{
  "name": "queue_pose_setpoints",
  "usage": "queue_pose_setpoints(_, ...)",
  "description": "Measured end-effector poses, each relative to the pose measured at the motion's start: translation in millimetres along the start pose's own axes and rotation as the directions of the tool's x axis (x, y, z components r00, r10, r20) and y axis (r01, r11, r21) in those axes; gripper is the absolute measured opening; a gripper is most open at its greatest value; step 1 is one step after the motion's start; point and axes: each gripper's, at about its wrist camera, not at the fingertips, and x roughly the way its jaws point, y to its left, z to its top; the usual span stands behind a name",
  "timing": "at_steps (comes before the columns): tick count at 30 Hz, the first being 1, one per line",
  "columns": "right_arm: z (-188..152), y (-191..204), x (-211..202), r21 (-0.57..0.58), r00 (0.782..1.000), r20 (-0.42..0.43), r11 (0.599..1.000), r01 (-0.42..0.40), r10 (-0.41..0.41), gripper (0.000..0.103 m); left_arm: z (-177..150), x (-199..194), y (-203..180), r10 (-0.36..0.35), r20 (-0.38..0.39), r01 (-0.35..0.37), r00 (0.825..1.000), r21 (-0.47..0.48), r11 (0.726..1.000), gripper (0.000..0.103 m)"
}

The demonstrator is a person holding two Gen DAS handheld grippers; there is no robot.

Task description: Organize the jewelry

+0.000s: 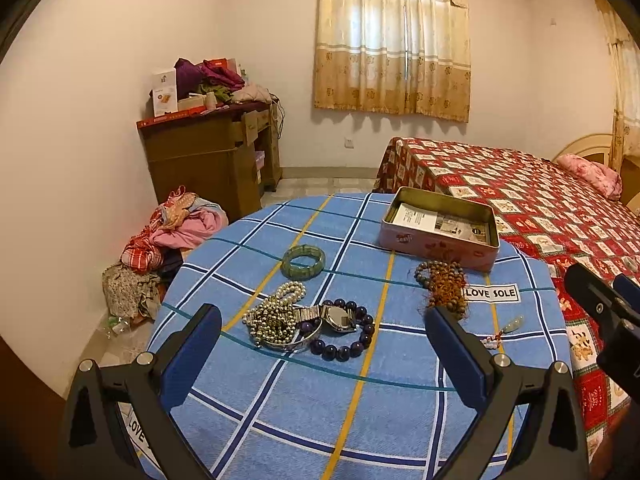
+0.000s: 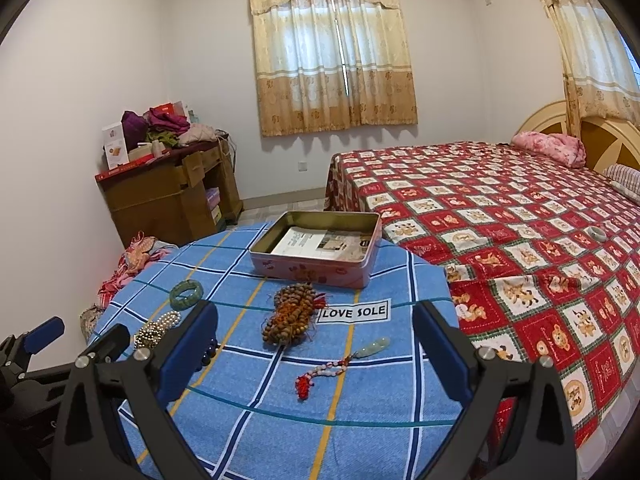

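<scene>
Jewelry lies on a round table under a blue checked cloth (image 1: pixel 304 408). A green bangle (image 1: pixel 303 262) sits far left of centre. A heap of pearl and metal beads (image 1: pixel 274 314), a watch (image 1: pixel 338 317) and a dark purple bead bracelet (image 1: pixel 352 346) lie together. Brown bead strands (image 2: pixel 290 316) rest near the open pink tin (image 2: pixel 320 250), which has paper inside. A jade pendant on a red tassel cord (image 2: pixel 340 364) lies nearer. My left gripper (image 1: pixel 322 350) hovers open above the heap. My right gripper (image 2: pixel 316 344) is open over the pendant, holding nothing.
A bed with a red patterned cover (image 2: pixel 520 240) stands right of the table, a small ring-shaped object (image 2: pixel 599 233) lying on it. A wooden desk piled with clothes and boxes (image 1: pixel 212 148) is against the back wall. Clothes (image 1: pixel 168 240) lie heaped on the floor at the left.
</scene>
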Motion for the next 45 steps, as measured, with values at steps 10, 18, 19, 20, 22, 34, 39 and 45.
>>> queue_pose_setpoints(10, 1, 0, -1, 0.005, 1.000, 0.000, 1.000, -0.002, 0.002, 0.100, -1, 1, 0, 0.022, -0.011, -0.022, 1.000, 0.004, 1.000, 0.102)
queue_pose_setpoints(18, 0, 2, -1, 0.003, 1.000, -0.006, 1.000, -0.005, 0.005, 0.100, -1, 0, 1, 0.023, -0.014, -0.023, 1.000, 0.006, 1.000, 0.102)
queue_pose_setpoints(19, 0, 2, -1, 0.005, 1.000, -0.007, 1.000, -0.006, 0.006, 0.100, -1, 0, 1, 0.023, -0.014, -0.023, 1.000, 0.006, 1.000, 0.102)
queue_pose_setpoints(20, 0, 2, -1, 0.006, 1.000, -0.008, 1.000, -0.006, 0.006, 0.100, -1, -1, 1, 0.024, -0.014, -0.024, 1.000, 0.006, 1.000, 0.102)
queue_pose_setpoints(22, -1, 3, -1, 0.005, 1.000, -0.008, 1.000, -0.005, 0.005, 0.100, -1, 0, 1, 0.023, -0.015, -0.023, 1.000, 0.006, 1.000, 0.102)
queue_pose_setpoints(34, -2, 2, 0, 0.007, 1.000, -0.005, 1.000, -0.005, 0.005, 0.100, 1, -1, 4, 0.015, 0.004, -0.015, 1.000, -0.009, 1.000, 0.102)
queue_pose_setpoints(39, -4, 3, 2, 0.006, 1.000, -0.009, 1.000, -0.007, 0.008, 0.100, -1, 3, 5, 0.005, 0.003, -0.005, 1.000, -0.014, 1.000, 0.102)
queue_pose_setpoints(45, -8, 7, 16, 0.002, 0.998, -0.052, 1.000, -0.028, 0.028, 0.100, -6, 18, 17, -0.012, -0.042, 0.010, 0.999, -0.033, 0.999, 0.102)
